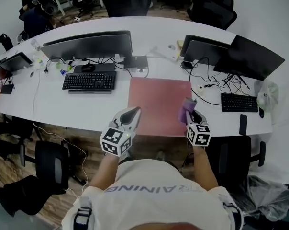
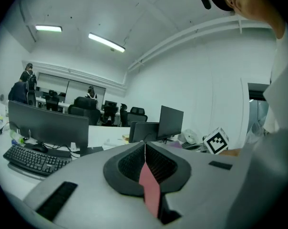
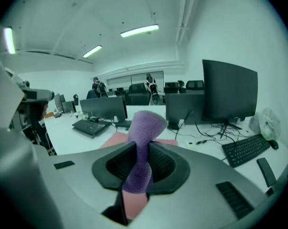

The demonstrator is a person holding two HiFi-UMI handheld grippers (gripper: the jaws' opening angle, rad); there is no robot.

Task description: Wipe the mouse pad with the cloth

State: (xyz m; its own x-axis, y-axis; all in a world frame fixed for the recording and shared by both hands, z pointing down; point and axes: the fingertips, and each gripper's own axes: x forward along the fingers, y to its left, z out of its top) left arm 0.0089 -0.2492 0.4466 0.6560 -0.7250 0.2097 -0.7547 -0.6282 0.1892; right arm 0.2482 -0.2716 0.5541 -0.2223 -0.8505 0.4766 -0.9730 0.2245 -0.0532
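step: wipe about to start, likely | right claw [image 1: 192, 115] clamped on cloth [image 1: 188, 105], over right side of pad [image 1: 156, 102] | left claw [image 1: 132, 114] closed, empty, at pad's near-left edge | next: press cloth flat, sweep across pad

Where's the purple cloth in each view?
Head view: cloth right of centre, in the right gripper, over the pink mouse pad.
Left gripper view: can't make it out.
Right gripper view: centre, cloth clamped between the jaws.
Shared landmark: the mouse pad.
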